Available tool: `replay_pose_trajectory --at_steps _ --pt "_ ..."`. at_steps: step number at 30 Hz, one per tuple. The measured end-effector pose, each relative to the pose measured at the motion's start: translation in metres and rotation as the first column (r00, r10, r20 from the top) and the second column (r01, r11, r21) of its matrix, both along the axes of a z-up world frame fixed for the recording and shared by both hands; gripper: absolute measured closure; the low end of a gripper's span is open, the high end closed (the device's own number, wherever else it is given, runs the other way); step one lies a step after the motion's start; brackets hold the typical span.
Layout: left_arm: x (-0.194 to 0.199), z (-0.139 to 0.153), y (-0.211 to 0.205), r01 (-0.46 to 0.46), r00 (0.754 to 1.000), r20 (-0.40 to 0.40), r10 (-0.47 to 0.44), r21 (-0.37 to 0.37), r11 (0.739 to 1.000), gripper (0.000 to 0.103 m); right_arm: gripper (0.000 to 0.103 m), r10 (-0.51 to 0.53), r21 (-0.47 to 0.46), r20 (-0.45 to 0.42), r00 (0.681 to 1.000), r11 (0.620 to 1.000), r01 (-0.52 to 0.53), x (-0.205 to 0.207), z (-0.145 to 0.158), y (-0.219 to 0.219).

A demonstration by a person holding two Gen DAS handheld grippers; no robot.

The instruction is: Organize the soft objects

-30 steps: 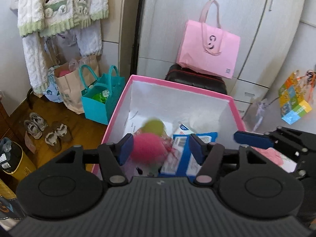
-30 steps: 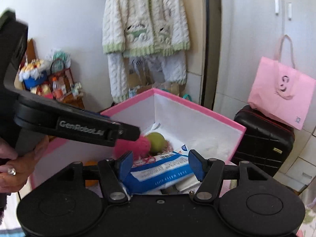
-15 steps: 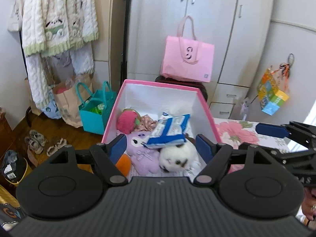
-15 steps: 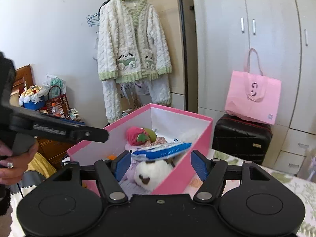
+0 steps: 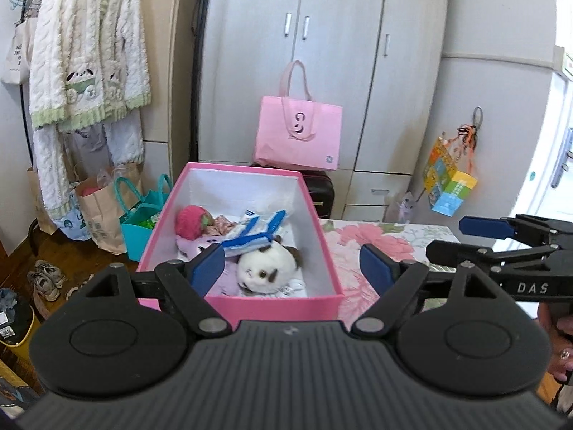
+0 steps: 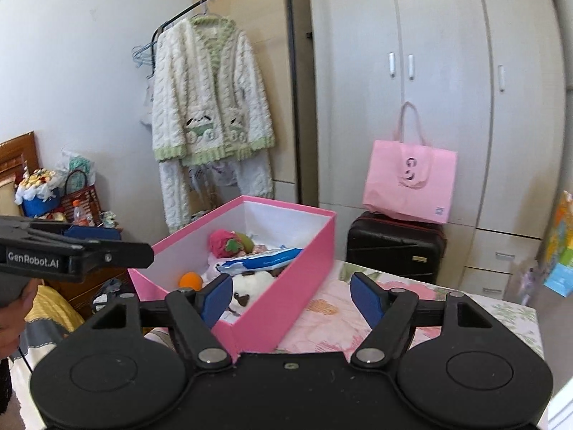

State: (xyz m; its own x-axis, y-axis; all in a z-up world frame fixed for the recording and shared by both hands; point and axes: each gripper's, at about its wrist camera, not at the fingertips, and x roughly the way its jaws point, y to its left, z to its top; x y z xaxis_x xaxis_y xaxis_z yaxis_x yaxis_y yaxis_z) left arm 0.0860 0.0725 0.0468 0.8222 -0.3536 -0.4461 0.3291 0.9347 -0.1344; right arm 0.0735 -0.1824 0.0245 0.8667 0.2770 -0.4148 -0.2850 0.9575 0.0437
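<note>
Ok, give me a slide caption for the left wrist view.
Left gripper, fingers open and empty, faces the pink box holding a panda plush and other soft items.

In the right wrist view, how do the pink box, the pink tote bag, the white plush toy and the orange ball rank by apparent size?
1. pink box
2. pink tote bag, though it stands farther away
3. white plush toy, partly hidden
4. orange ball

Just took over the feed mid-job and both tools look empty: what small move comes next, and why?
Probably keep both tools back and look for any soft item outside the pink box. The left tool and right tool have just been opening with nothing between them, while the white plush and wipes pack already lie inside.
</note>
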Motion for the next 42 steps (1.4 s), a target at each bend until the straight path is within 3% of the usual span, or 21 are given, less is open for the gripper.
replay_pose_trajectory --at_steps 5,10,12,23,29,37,42 --pt "-0.016 0.000 -0.013 0.057 0.998 -0.008 -0.056 0.012 0.998 0.020 0.022 -0.081 0.006 0.000 0.997 0.997 0.081 -0.020 -0.006 -0.011" --pt "-0.032 0.008 -0.026 0.079 0.997 0.020 -0.081 0.049 0.996 0.012 0.012 -0.135 -0.008 -0.008 0.991 0.991 0.135 -0.036 -0.002 -0.018" --pt "-0.036 0.008 -0.030 0.078 0.997 0.024 -0.079 0.050 0.996 0.008 0.004 -0.153 0.002 -0.005 0.988 0.988 0.153 -0.041 0.000 -0.022" --pt "-0.048 -0.006 -0.046 0.060 0.998 0.008 -0.060 0.070 0.996 0.000 0.000 -0.212 -0.054 -0.012 0.977 0.976 0.211 -0.069 -0.007 -0.021" --pt "-0.044 -0.013 -0.050 0.037 0.999 -0.029 -0.034 0.081 0.996 0.000 0.000 -0.314 -0.072 -0.055 0.948 0.948 0.310 -0.073 -0.013 -0.031" --pt "-0.043 -0.023 -0.060 -0.013 0.999 -0.050 0.019 0.116 0.993 0.000 0.000 -0.320 -0.110 -0.032 0.947 0.943 0.315 -0.084 -0.017 -0.032" --pt "-0.054 -0.028 -0.063 -0.059 0.998 0.007 0.058 0.128 0.990 0.000 0.000 -0.327 -0.070 -0.039 0.944 0.943 0.324 -0.088 -0.017 -0.037"
